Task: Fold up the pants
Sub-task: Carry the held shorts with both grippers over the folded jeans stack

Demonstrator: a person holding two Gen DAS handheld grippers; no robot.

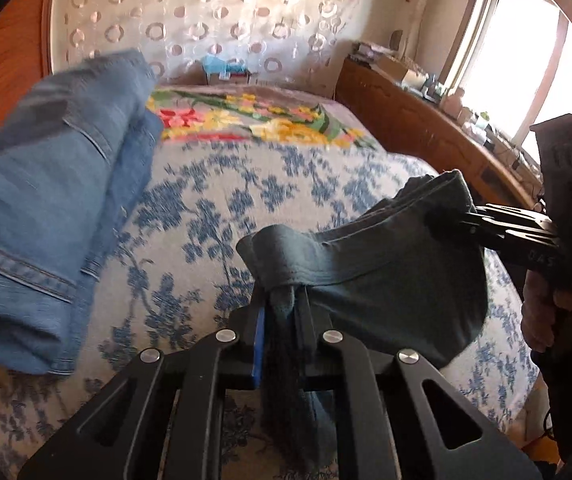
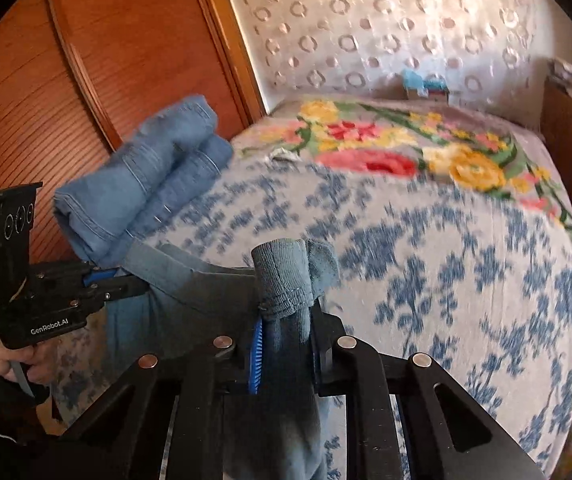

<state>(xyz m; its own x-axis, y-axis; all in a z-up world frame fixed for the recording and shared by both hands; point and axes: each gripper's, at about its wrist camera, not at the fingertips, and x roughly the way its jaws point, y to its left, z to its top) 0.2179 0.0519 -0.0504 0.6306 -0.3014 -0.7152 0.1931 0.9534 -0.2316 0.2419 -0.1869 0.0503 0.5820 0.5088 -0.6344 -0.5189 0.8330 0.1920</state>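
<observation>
The dark teal pants (image 1: pixel 386 268) hang in the air above the bed (image 1: pixel 213 216), stretched by the waistband between the two tongs; the fabric is soft and ribbed at the band, bunched into thick folds at each grip and sagging between them. The left tongs (image 1: pixel 281 300) are clamped on one bunched end of the waistband, with cloth trailing down between the fingers, and the right tongs (image 2: pixel 286 312) are closed the same way on the other end. From the left wrist view the right tongs enter from the right edge; from the right wrist view the left tongs (image 2: pixel 133 280) enter from the left. The lower legs of the pants drop below the frame and cannot be seen, and both views are blurred, so seams and pockets are hard to make out. On the far left of the bed lies one stack of folded blue jeans (image 1: pixel 53 216), how many pieces I cannot tell. The bed carries one blue-and-white floral cover and, farther off, one bright flowered blanket (image 2: pixel 398 148). Two tongs, one pair of dark pants
</observation>
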